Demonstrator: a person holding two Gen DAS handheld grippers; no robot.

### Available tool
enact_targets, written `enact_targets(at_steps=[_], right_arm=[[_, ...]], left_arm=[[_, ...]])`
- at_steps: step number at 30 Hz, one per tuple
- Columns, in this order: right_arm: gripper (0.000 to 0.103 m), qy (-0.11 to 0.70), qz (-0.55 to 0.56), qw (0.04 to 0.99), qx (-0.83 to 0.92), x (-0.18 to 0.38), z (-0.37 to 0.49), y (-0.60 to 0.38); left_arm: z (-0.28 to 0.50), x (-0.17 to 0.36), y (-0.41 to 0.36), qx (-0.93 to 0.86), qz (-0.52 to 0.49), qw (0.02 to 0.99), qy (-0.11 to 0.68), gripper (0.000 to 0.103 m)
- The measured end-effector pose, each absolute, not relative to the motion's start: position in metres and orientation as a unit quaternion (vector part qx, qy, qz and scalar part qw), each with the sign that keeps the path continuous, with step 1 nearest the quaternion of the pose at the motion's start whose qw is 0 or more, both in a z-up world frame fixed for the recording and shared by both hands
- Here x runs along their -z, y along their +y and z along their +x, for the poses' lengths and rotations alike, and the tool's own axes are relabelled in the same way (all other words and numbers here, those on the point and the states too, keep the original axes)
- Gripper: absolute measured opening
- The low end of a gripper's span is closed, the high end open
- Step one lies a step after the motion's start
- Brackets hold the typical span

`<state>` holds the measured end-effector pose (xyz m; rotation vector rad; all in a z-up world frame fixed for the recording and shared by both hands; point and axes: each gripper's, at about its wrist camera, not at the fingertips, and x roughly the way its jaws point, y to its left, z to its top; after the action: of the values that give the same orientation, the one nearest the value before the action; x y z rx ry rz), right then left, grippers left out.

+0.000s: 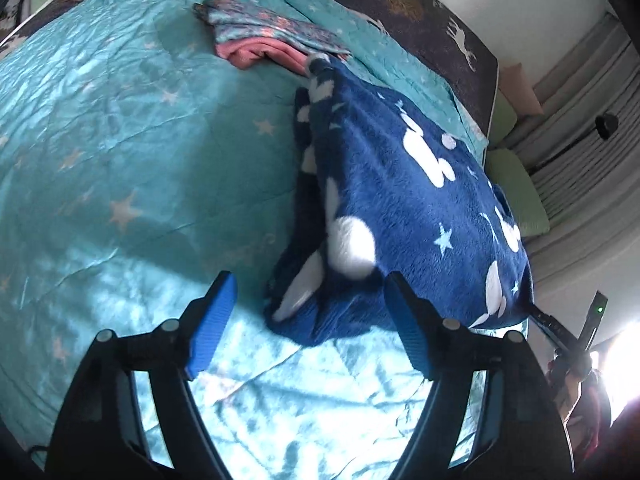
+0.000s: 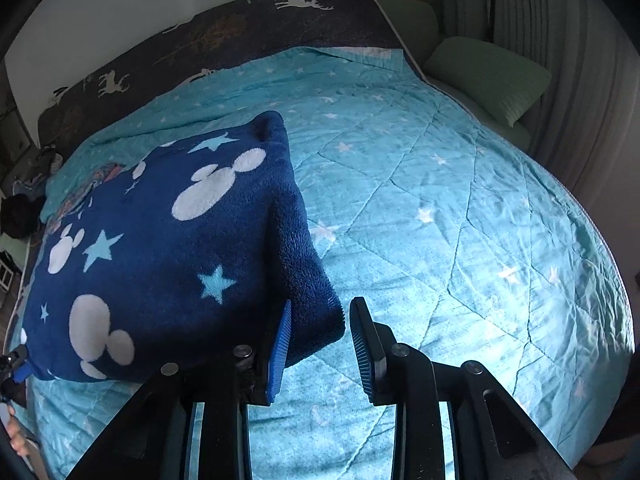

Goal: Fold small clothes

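Note:
A dark blue fleece garment (image 1: 404,216) with white mouse-head shapes and pale stars lies on the turquoise star quilt (image 1: 120,160). My left gripper (image 1: 310,308) is open; the garment's near corner lies between its blue pads, apart from them. In the right wrist view the same garment (image 2: 160,248) lies folded at the left. My right gripper (image 2: 320,332) is open, and the garment's near right corner sits between its fingers, not clamped. The right gripper's tool shows at the left view's right edge (image 1: 568,340).
A folded patterned and pink pile of clothes (image 1: 264,40) lies beyond the blue garment. A dark bedspread with white deer (image 2: 200,32) runs along the wall. Green pillows (image 2: 488,76) and grey curtains (image 2: 560,40) stand at the right. Quilt (image 2: 460,220) stretches right of the garment.

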<state>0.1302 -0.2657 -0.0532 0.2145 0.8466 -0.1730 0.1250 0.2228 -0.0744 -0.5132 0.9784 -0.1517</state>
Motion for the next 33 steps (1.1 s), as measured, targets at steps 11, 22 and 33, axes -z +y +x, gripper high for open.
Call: enact_targets(at_steps=[11,22,33], right_arm=[[0.035,0.399,0.069,0.914,0.033,0.034,0.157,-0.222],[0.036,0.369,0.035,0.928,0.038,0.003,0.182,-0.202],[0.043,0.437,0.076,0.877,-0.184,0.029,0.232,-0.122]], left_arm=[[0.176,0.097,0.198,0.112,-0.215,0.83,0.503,0.083],[0.177,0.095,0.206,0.132,-0.222,0.82,0.51,0.084],[0.199,0.102,0.219,0.165,-0.311,0.794,0.496,0.084]])
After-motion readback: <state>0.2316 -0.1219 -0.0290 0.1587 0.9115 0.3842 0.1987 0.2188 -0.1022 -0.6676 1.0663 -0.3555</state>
